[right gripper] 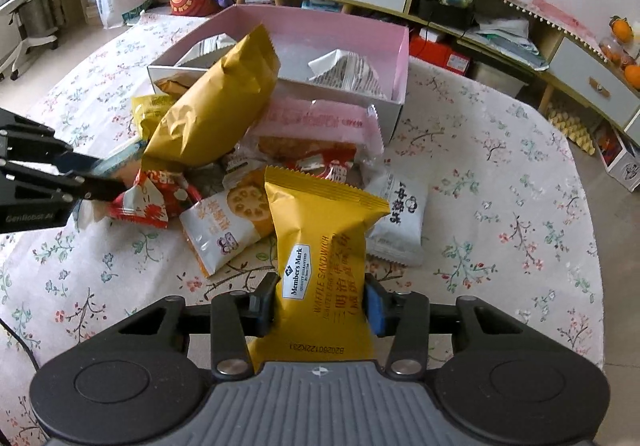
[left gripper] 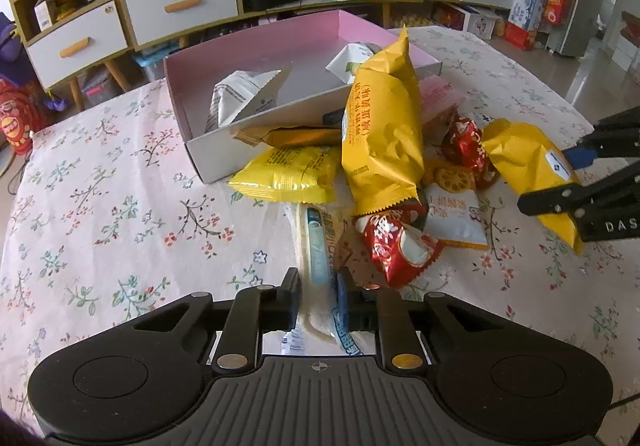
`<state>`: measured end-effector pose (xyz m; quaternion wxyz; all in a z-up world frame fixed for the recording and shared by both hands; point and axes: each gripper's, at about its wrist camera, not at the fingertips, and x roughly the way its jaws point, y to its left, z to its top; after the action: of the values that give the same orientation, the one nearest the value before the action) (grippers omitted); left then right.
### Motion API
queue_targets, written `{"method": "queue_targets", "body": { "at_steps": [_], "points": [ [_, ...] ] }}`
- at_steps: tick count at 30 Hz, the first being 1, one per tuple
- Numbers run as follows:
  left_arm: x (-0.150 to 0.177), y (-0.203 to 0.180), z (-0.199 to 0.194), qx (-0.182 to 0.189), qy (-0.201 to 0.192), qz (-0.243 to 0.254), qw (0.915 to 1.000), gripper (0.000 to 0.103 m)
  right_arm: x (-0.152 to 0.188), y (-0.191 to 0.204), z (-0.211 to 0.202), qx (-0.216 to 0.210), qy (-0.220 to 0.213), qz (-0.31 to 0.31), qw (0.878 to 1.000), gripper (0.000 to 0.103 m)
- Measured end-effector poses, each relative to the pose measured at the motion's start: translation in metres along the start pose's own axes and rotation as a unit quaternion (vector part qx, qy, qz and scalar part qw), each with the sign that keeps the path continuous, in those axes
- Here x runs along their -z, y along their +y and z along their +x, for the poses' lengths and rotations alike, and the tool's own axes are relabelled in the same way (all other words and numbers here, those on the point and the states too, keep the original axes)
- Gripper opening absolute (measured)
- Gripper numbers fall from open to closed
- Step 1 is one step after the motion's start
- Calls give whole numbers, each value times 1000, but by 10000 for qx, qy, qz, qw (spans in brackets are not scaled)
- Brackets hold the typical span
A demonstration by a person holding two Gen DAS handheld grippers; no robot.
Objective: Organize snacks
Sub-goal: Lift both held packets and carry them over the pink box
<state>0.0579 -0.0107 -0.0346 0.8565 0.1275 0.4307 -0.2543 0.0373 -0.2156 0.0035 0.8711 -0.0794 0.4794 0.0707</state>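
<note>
While white packets (left gripper: 240, 96) lie in the box (left gripper: 182, 102), the right gripper (right gripper: 320, 300) clamps a waffle pack (right gripper: 320, 230).

pink packet (right gripper: 316, 118) half buried under yellow bag (right gripper: 216, 114)

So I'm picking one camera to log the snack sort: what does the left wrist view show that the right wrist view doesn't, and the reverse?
Left wrist only: the clear long wrapper with blue print its own jaws are shut on, and a flat yellow packet beside the box.
Right wrist only: the printed front of the yellow waffle sandwich pack its jaws clamp, and a white monkey-print packet.
Both: the pink-lined cardboard box, the tall yellow bag leaning on it, and the lotus-root chip packet.
</note>
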Motion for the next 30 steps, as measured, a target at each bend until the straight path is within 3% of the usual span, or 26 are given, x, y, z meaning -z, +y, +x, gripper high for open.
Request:
{"method": "queue_targets", "body": {
  "at_steps": [10, 30],
  "points": [
    [5, -4, -26, -109, -259, -43, 9996, 12, -16, -11, -16, -41, -299, 398, 9988, 23],
    [3, 11, -67, -241, -827, -348, 9957, 9, -50, -3, -41, -58, -821, 531, 9952, 23]
  ]
}}
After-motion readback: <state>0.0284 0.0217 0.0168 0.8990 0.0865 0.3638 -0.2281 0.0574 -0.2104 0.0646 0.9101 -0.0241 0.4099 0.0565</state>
